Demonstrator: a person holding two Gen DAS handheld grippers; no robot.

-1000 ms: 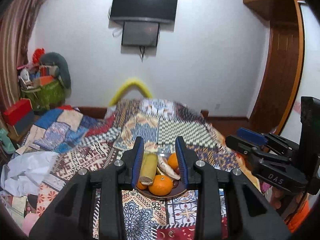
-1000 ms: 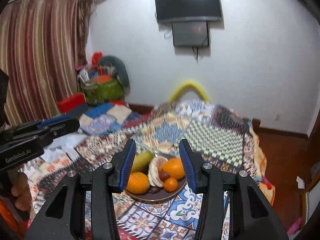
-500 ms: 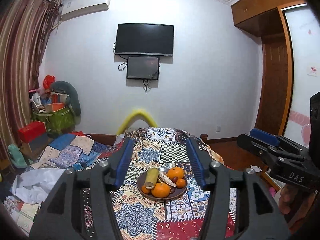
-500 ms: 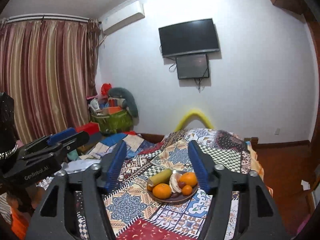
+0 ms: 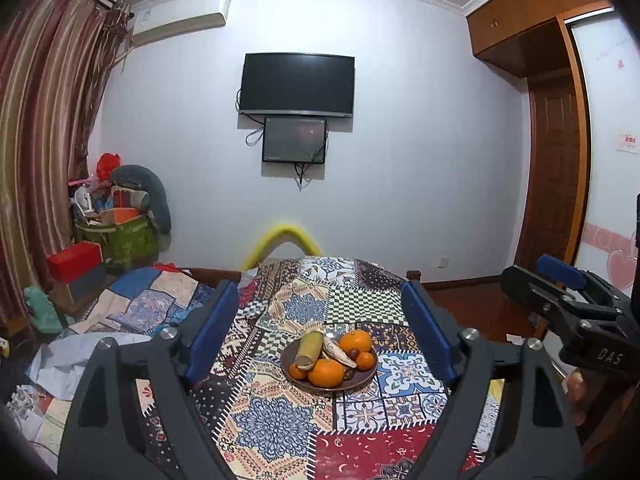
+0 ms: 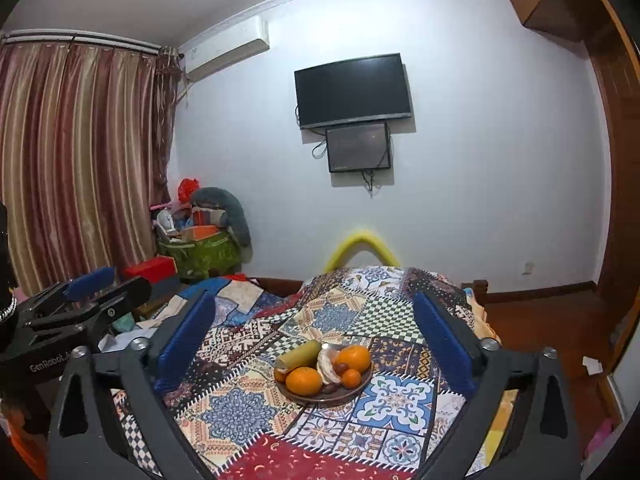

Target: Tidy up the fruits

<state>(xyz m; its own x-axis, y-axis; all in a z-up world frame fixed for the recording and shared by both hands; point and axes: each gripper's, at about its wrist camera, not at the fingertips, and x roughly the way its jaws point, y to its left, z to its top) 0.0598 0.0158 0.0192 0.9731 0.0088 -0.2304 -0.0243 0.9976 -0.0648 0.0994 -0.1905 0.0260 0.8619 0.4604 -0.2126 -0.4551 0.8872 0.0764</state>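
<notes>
A dark brown plate [image 5: 362, 379] [image 6: 360, 385] of fruit sits on a patchwork quilt. It holds several oranges [image 5: 326, 372] [image 6: 303, 381], a green-yellow fruit [image 5: 310, 347] [image 6: 299, 354], a peeled pale piece [image 5: 335, 350] [image 6: 327, 365] and small dark fruits. My left gripper [image 5: 320, 320] is open and empty, held back above the plate. My right gripper [image 6: 316, 332] is open and empty, also back from the plate. Each gripper shows at the edge of the other's view, the right one [image 5: 560, 300] and the left one [image 6: 86, 296].
The patchwork quilt [image 5: 280, 412] covers the bed. A yellow foam arch [image 5: 286, 236] stands at its far end. Clutter, a green box [image 5: 120, 238] and a red box [image 5: 74, 260] lie at the left. A wooden door [image 5: 552, 184] is at the right.
Both grippers have pulled back and up from the plate and opened wider. The plate now looks smaller and farther. The fruit has not moved.
</notes>
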